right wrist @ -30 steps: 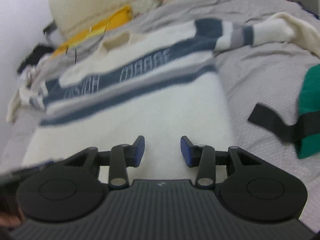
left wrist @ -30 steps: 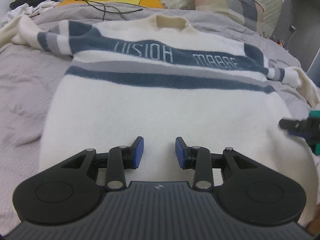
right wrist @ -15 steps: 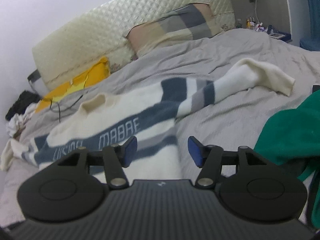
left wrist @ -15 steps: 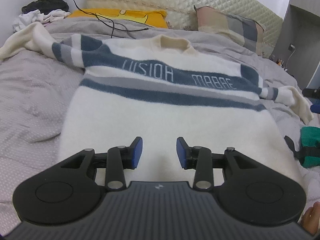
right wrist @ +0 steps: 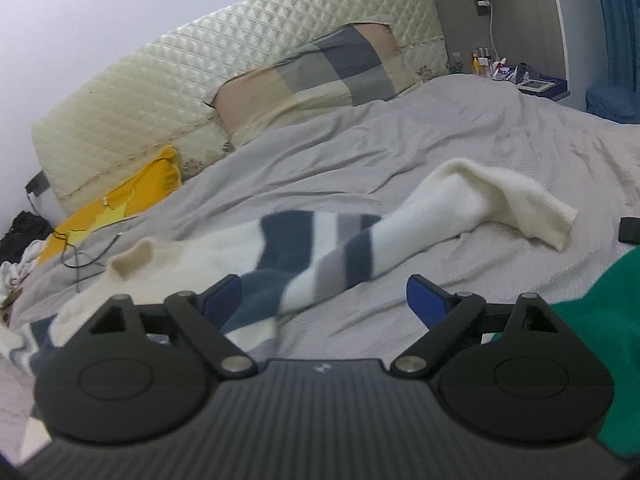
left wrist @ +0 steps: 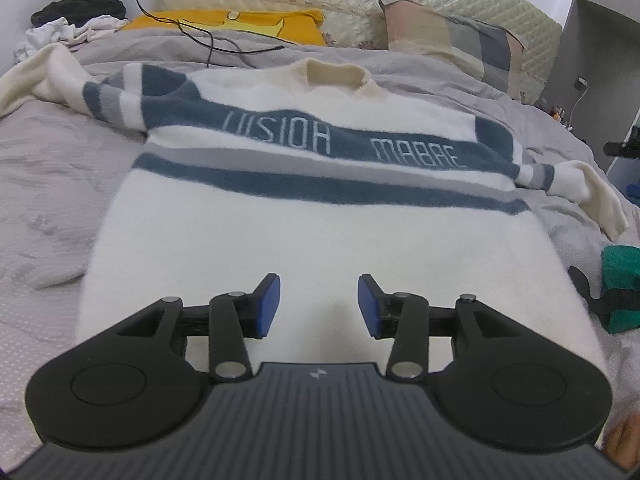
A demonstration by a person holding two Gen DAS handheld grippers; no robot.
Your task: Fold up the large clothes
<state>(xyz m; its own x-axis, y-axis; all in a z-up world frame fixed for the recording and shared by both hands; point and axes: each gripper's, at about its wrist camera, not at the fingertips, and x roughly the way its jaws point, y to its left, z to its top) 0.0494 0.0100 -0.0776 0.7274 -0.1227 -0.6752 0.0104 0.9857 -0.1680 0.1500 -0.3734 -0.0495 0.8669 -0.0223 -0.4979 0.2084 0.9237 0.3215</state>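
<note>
Both claws stand empty: the right claw [right wrist: 324,294], jaws just spread wide, now faces the cream, blue-striped knitted sweater's [left wrist: 312,216] sleeve [right wrist: 400,236] at twelve o'clock, ready to fold it, while the left claw [left wrist: 319,306] hovers half-open over the hem.

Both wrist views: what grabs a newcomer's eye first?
The cream sweater with navy and grey stripes, spread flat on the grey bedspread and filling the left wrist view. In the right wrist view its striped sleeve stretches away beyond the wide-open right gripper, and a bright green garment crowds the right edge.
</note>
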